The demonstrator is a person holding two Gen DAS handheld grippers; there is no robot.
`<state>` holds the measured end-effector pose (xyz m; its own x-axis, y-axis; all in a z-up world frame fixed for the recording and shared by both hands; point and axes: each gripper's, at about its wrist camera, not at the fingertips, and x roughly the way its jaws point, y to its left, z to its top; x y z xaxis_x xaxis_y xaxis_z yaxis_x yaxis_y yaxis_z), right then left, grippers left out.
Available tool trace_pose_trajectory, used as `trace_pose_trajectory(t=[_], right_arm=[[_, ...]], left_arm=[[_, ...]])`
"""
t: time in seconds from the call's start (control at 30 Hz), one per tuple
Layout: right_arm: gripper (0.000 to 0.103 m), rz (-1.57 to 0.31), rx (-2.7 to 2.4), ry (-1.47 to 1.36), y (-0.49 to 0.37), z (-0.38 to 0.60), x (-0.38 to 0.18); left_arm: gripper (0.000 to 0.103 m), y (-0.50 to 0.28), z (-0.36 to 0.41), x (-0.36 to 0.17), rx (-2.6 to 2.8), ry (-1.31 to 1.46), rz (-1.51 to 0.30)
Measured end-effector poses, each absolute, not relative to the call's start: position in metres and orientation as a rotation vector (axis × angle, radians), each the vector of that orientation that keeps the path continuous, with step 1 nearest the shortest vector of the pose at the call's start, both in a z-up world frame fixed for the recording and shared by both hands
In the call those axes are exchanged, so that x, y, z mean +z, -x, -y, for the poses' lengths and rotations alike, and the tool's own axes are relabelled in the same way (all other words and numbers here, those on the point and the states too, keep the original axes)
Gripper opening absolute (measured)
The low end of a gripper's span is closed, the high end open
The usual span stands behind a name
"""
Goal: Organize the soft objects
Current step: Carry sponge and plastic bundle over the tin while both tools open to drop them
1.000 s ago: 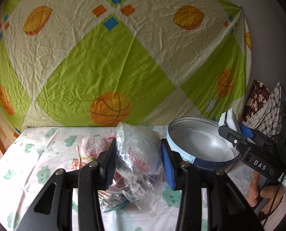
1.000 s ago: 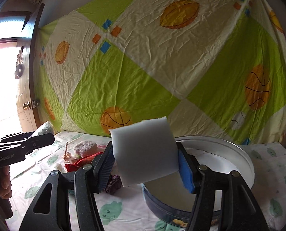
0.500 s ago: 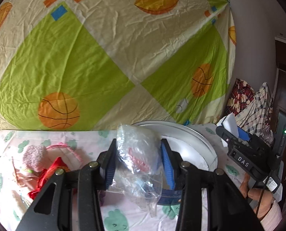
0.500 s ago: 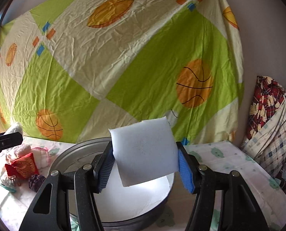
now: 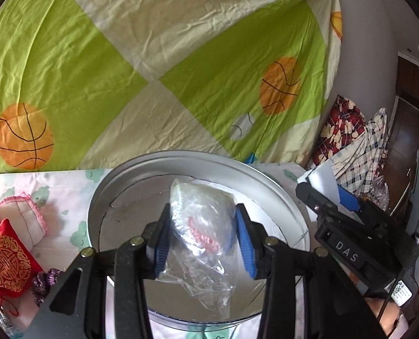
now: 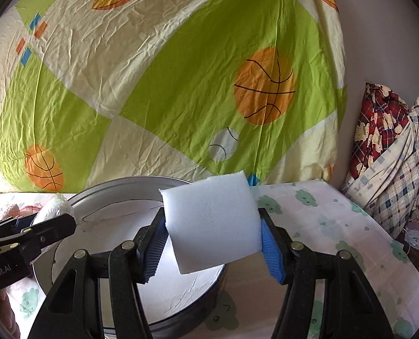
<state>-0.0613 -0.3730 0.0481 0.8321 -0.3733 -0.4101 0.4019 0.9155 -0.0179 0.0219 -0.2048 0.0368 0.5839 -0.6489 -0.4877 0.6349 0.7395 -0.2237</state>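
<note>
The round tin (image 5: 201, 166) lies open below the left tool (image 5: 202, 238); the right tool (image 5: 326, 195) blocks its right side, and soft things (image 5: 6, 257) crowd the surface to the left.

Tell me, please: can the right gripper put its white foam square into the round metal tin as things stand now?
Probably yes. The right gripper, shut on the white foam square, hangs at the round metal tin's open rim. Only the left gripper with its clear plastic bag shares that space.
</note>
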Motion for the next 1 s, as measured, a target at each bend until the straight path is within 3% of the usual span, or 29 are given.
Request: trace_pose_trajectory(t=[0.4,0.57,0.63,0.7,0.83,1.0], right_arm=[[0.064,-0.489,-0.382,-0.108,0.048,0.374,0.033],[0.070,-0.503,-0.356,-0.143,0.044,0.375,0.028],[0.084,-0.518,-0.349,-0.156,0.042,0.375,0.026],[0.084,-0.497,-0.338,-0.185,0.045,0.377,0.027],[0.085,-0.407,-0.368,-0.212,0.059,0.382,0.038],[0.087,-0.364,-0.379,-0.260,0.068,0.392,0.044]], left_arm=[[0.041,-0.033,0.213,0.015,-0.725,0.004,-0.643],[0.043,-0.038,0.217,0.006,-0.669,-0.034,-0.653],[0.058,-0.037,0.216,0.004,-0.651,-0.040,-0.658],[0.062,-0.038,0.210,0.004,-0.666,-0.004,-0.668],[0.087,-0.030,0.192,0.014,-0.622,0.017,-0.613],[0.090,-0.027,0.160,0.032,-0.502,0.029,-0.531]])
